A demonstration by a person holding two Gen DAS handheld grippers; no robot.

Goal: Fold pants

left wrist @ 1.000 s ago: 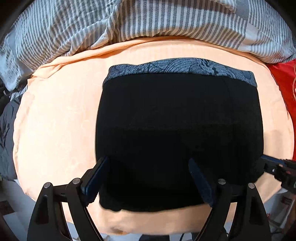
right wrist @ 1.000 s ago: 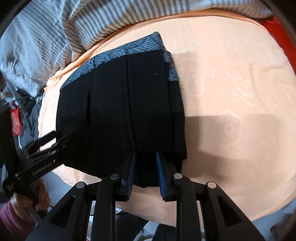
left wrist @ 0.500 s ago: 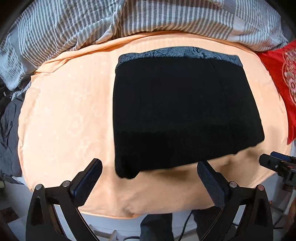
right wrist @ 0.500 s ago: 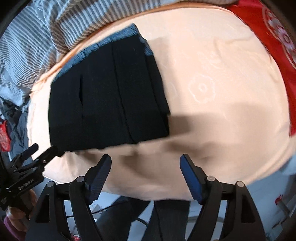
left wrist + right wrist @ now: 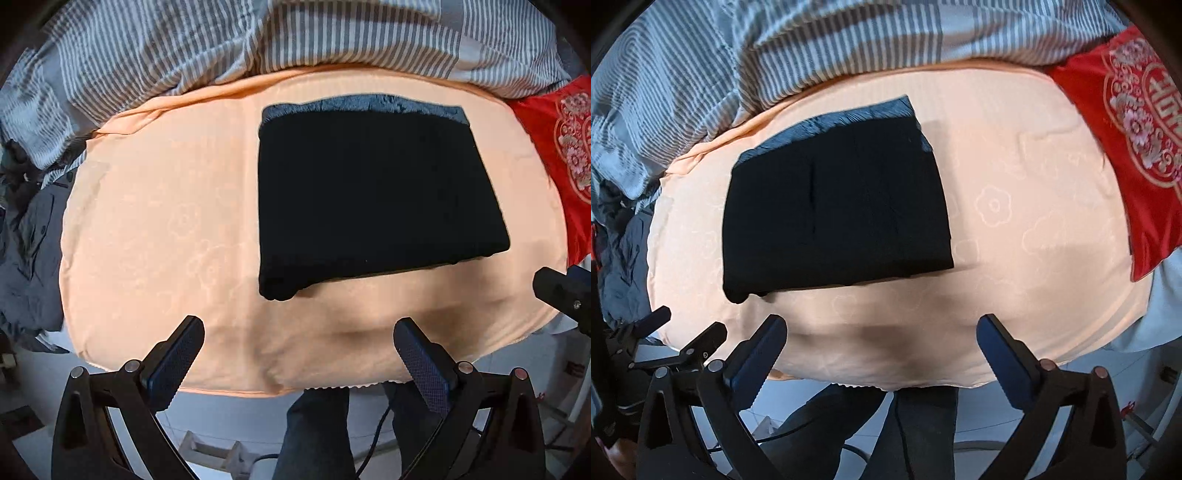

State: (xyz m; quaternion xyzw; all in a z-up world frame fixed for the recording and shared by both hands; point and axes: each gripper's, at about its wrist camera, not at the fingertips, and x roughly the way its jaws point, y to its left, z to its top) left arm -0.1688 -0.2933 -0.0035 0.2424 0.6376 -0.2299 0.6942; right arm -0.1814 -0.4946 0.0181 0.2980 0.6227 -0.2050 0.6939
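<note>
Gaping wide, left gripper point(image 5: 297, 334) and right gripper point(image 5: 881, 330) hold nothing, the right jaws having just opened. Beyond them, black pants point(image 5: 373, 192) lie folded into a flat rectangle, patterned grey-blue waistband at the far edge, on a peach embossed sheet point(image 5: 155, 229). Behind: rumpled striped duvet point(image 5: 258, 40); right: red embroidered cushion point(image 5: 1137, 140).

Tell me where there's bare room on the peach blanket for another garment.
Widest free patch: right of the folded pants, up to the red cushion. Another: left of the pants, toward the dark clothes pile. Crowded behind, by the striped duvet.
</note>
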